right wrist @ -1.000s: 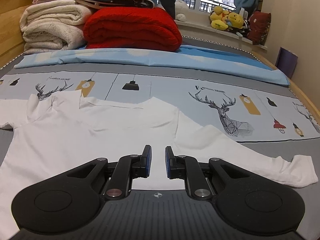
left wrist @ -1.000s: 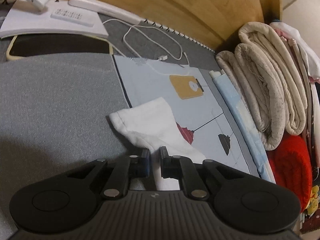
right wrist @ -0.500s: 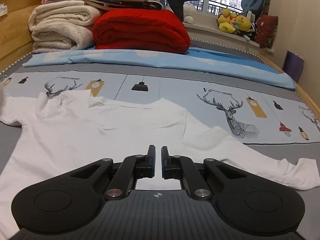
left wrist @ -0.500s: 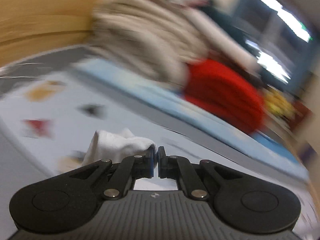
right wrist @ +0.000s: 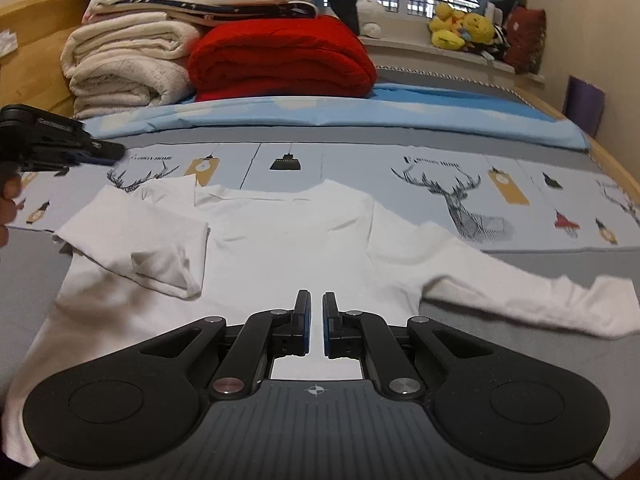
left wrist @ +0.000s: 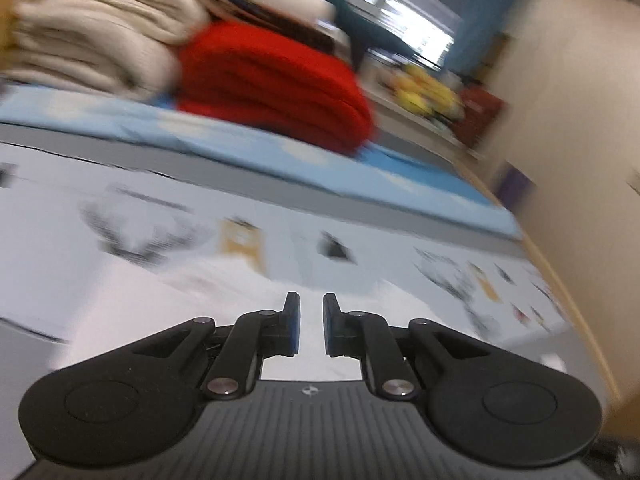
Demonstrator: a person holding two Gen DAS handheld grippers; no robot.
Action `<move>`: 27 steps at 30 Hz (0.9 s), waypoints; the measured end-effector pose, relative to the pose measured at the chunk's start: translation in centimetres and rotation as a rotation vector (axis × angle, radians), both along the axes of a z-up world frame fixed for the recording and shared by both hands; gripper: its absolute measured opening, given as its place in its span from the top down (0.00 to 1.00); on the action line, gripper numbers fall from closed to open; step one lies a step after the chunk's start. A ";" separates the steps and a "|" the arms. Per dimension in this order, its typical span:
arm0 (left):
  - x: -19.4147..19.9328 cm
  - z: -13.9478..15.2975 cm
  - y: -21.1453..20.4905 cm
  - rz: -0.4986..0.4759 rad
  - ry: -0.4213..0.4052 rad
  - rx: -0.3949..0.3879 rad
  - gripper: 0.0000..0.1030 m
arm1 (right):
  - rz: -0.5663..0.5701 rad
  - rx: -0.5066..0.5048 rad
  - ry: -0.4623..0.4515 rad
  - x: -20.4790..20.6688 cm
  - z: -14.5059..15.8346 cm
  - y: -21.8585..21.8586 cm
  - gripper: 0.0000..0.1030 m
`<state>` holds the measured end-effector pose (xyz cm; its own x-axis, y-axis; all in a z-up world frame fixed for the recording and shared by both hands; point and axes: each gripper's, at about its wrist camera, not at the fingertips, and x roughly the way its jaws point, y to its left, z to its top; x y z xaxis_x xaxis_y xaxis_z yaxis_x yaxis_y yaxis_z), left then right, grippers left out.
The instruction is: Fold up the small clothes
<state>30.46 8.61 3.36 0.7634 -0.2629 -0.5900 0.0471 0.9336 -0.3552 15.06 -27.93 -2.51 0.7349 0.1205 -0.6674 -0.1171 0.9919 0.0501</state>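
A white long-sleeved shirt (right wrist: pixel 288 240) lies flat on the bed. Its left sleeve (right wrist: pixel 160 252) is folded in over the body; its right sleeve (right wrist: pixel 540 300) stretches out to the right. My right gripper (right wrist: pixel 316 322) hovers over the shirt's lower middle with a narrow gap between its jaws and nothing in them. My left gripper (left wrist: pixel 307 326) is open and empty above the shirt (left wrist: pixel 180 292) in a blurred view. It also shows in the right wrist view (right wrist: pixel 96 154) at the far left, above the bed.
A red blanket (right wrist: pixel 280 60) and rolled cream blankets (right wrist: pixel 128 64) are stacked at the far side of the bed. A blue sheet (right wrist: pixel 340 114) lies in front of them. Plush toys (right wrist: pixel 460 26) sit on the windowsill. A wooden bed frame (right wrist: pixel 612 168) runs along the right.
My left gripper carried the left sleeve over the shirt's body, let it go and opened, swinging to the right. My right gripper narrowed slightly and stayed over the shirt.
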 end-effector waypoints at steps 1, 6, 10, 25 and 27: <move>-0.1 0.6 1.0 0.071 0.013 0.025 0.88 | -0.006 0.012 0.004 -0.3 0.0 -0.1 0.95; -0.9 2.0 3.8 0.309 0.088 0.089 0.88 | 0.006 0.057 -0.007 -1.1 0.2 0.7 0.95; -1.4 0.2 4.5 0.329 0.089 0.111 0.77 | 0.077 0.034 -0.051 -0.3 1.5 3.0 0.95; 2.8 -4.1 10.8 0.411 0.250 0.121 0.77 | 0.366 -0.049 0.122 13.0 -6.5 15.5 0.71; 3.7 -4.6 10.9 0.410 0.259 0.123 0.77 | 0.397 -0.054 0.142 13.8 -7.6 16.2 0.64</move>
<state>34.14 19.52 -1.21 0.6138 0.1117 -0.7815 -0.4075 0.8927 -0.1925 28.85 -11.74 -10.13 0.5388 0.3377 -0.7718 -0.4863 0.8728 0.0424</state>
